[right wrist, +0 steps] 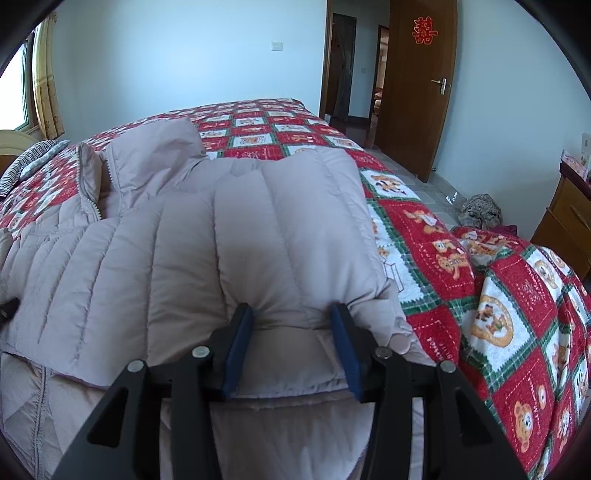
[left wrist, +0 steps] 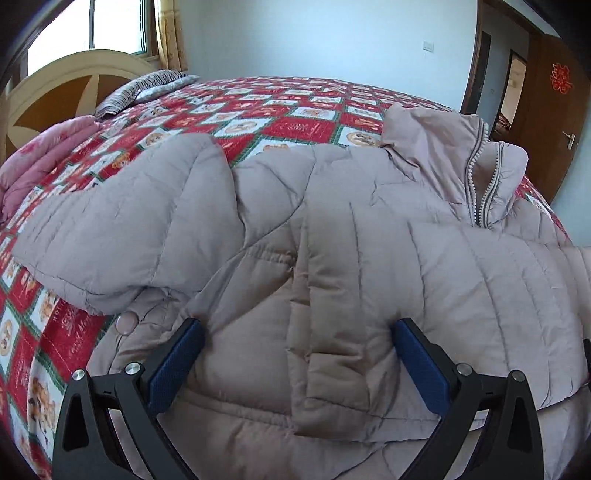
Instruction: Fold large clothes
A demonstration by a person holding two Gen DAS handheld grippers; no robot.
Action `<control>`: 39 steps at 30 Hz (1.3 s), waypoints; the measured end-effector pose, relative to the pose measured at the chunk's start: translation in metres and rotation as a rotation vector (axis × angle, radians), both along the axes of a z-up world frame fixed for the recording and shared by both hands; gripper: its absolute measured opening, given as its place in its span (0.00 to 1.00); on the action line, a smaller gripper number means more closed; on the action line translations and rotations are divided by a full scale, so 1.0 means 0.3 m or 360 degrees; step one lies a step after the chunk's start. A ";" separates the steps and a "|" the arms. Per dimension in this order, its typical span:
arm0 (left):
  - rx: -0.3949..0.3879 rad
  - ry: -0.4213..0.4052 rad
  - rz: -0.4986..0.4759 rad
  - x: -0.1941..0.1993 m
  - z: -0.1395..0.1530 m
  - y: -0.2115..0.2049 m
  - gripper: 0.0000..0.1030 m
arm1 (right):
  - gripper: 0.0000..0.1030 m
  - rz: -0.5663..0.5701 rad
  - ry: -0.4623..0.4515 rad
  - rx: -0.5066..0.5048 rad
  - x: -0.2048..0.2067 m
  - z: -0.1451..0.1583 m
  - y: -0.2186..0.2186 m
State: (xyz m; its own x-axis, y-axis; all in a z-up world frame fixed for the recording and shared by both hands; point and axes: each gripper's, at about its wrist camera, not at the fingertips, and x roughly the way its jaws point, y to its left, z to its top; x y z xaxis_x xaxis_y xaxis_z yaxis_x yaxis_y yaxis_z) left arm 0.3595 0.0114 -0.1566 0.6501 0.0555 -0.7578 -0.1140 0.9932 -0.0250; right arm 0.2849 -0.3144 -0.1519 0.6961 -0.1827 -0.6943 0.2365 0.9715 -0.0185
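Left gripper [left wrist: 297, 334]: black two-finger frame with blue pads, pitched downward; jaws are spread wide, and nothing is pinched between them.
Left fingertips [left wrist: 413, 341]: set well apart.
Right gripper [right wrist: 291, 317]: same black frame, blue pads, angled down; jaws are held partly apart.
Right pads [right wrist: 242, 332]: no clear squeeze is shown.

The left wrist fisheye looks forward and downward between the 2 blue-padded fingers of the left gripper [left wrist: 297, 328], close over the quilted jacket [left wrist: 332, 236], facing across the bed [left wrist: 295, 107] toward the headboard [left wrist: 55, 92] and window [left wrist: 107, 26]. The right wrist fisheye peers past the right gripper [right wrist: 291, 315] at similar closeness and tilt, toward the door [right wrist: 417, 92] and far wall. Both views share the jacket's zipped collar [right wrist: 92, 184], the checked quilt [right wrist: 498, 295] and the doorway.
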 end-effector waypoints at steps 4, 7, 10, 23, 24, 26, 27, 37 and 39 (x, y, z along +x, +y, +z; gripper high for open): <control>-0.0072 0.0001 -0.0017 -0.010 0.004 0.022 0.99 | 0.50 0.0000 0.0001 -0.0003 0.002 -0.001 0.000; -0.0205 -0.0005 -0.0086 -0.029 0.042 0.071 0.99 | 0.55 0.0004 -0.0001 -0.0005 0.001 -0.001 0.000; -0.0356 -0.0092 -0.0077 -0.082 0.105 0.192 0.99 | 0.59 0.0007 -0.0003 -0.0010 0.003 -0.002 -0.001; -0.0466 -0.0146 0.1179 -0.114 0.112 1.134 0.99 | 0.67 0.0011 0.0007 -0.0044 0.012 -0.005 0.017; -0.0480 -0.0129 0.1177 -0.103 0.100 1.157 0.99 | 0.67 0.0011 0.0007 -0.0045 0.011 -0.005 0.017; -0.0499 -0.0090 0.1196 -0.063 0.074 1.192 0.99 | 0.68 0.0009 0.0008 -0.0047 0.011 -0.006 0.018; -0.0522 -0.0096 0.1208 -0.056 0.065 1.198 0.99 | 0.68 0.0009 0.0009 -0.0049 0.011 -0.006 0.019; -0.0385 -0.0099 0.1197 -0.007 0.006 1.170 0.63 | 0.68 0.0006 0.0017 -0.0071 0.008 -0.008 0.020; -0.0383 -0.0126 0.1208 -0.022 0.002 1.182 0.47 | 0.68 0.0007 0.0017 -0.0071 0.008 -0.007 0.021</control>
